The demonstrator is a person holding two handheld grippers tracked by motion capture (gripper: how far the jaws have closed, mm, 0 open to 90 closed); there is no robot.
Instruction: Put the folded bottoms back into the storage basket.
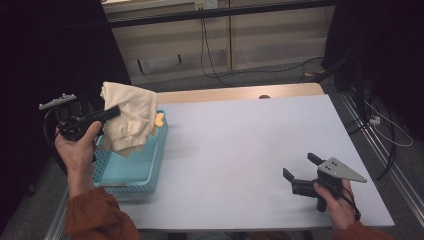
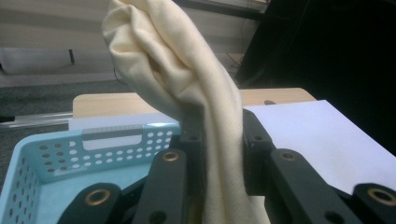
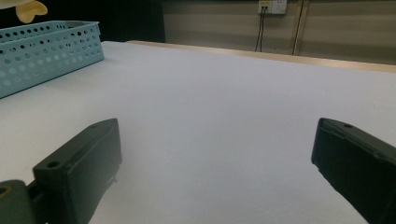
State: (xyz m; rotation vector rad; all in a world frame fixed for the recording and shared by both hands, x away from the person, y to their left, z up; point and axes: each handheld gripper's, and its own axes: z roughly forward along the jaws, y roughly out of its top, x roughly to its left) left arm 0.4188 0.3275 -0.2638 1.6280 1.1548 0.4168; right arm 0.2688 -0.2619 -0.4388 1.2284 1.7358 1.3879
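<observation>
The cream cloth [image 1: 127,117] hangs clamped in the left gripper [image 1: 112,113], lifted clear above the blue basket [image 1: 150,172]. A yellowish item [image 1: 159,119] behind it, possibly more fabric, remains in the basket. The right gripper [image 1: 301,168] rests wide and empty on the white table [image 1: 240,145], well apart; laying the cloth out remains, by my judgement.

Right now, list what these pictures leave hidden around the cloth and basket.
- Basket floor: high view, partly covered by the hanging cream cloth.
- Cloth's lower end: left gripper view, cut off by the bottom edge between the left gripper jaws.
- Orange item: too small to identify.
</observation>
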